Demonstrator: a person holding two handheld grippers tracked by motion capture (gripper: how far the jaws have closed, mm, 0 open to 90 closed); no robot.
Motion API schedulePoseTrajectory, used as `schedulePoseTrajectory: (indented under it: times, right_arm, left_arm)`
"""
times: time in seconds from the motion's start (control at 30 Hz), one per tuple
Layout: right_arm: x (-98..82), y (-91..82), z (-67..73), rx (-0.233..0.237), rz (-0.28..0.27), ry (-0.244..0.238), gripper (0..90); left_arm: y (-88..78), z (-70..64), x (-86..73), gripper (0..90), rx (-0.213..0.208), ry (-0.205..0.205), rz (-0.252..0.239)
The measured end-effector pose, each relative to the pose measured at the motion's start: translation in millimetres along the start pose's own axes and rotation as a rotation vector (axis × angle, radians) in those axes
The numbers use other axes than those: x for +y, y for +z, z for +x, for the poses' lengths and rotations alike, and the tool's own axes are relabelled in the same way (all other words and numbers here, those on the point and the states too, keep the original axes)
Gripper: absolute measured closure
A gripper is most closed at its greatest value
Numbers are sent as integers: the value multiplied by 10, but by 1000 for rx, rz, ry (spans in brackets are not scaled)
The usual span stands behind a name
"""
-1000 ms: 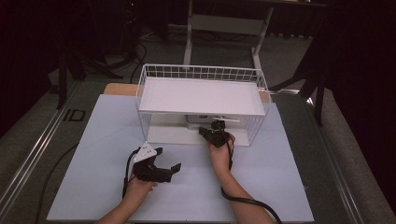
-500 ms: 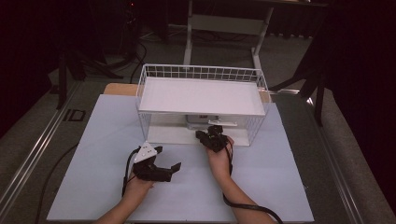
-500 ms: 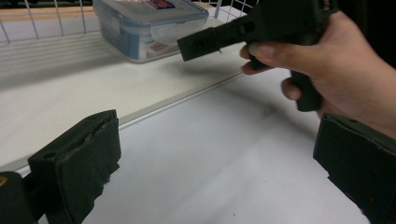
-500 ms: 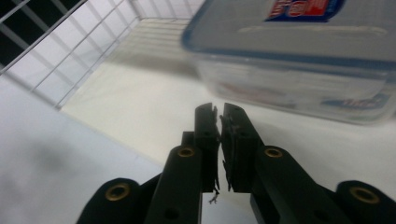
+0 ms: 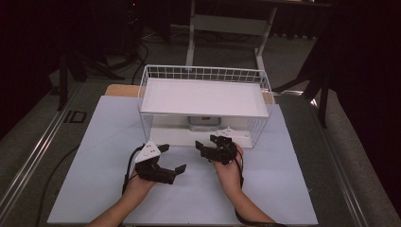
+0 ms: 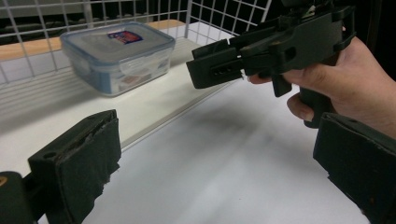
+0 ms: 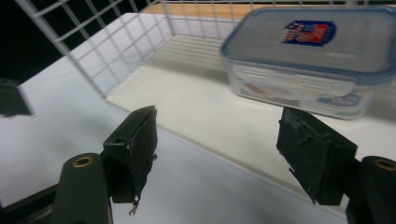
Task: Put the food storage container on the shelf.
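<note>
Containers: one clear plastic box (image 7: 310, 60) with blue-rimmed lid, on the lower shelf of the wire rack (image 5: 205, 97), near its back.
Racks: one, white wire, two shelves, on the white table (image 5: 94, 156).
Grippers: two.
Right gripper (image 7: 217, 154): jaws just opened, wide apart, nothing between; just in front of the rack's open side, pointed at the box, apart from it.
Left gripper (image 5: 171, 161): jaws wide apart, empty; low over the table, left of the right gripper.
Hands: two, one per gripper.
</note>
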State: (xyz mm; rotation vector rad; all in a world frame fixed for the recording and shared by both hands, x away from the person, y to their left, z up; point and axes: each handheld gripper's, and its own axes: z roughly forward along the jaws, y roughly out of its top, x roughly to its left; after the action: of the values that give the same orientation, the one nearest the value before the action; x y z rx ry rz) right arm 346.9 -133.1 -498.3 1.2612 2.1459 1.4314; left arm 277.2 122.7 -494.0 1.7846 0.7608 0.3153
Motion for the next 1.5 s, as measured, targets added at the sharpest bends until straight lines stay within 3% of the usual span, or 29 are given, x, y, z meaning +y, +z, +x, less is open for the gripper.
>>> schedulePoseTrajectory:
  times: [0.13,0.4,0.77,0.93,1.13,1.5]
  right_arm:
    - [-9,-73,19,46,-8,7,202]
    - [-3,-269,18,91,-6,1,204]
    - [-116,-518,26,96,-19,-37,197]
    - [-210,-654,3,110,-20,-80,190]
    - [-278,-807,-39,119,-33,-69,182]
    - [-390,-1047,-96,106,-17,-131,180]
  left_arm:
    - [4,-10,19,19,-13,-2,10]
    - [-48,-35,63,19,-33,-4,5]
    - [-223,-33,49,19,-42,-1,-11]
    - [-314,-39,12,19,-36,5,-12]
    - [-423,-65,-33,19,-39,28,-10]
    - [-570,-46,-188,19,-45,-17,-7]
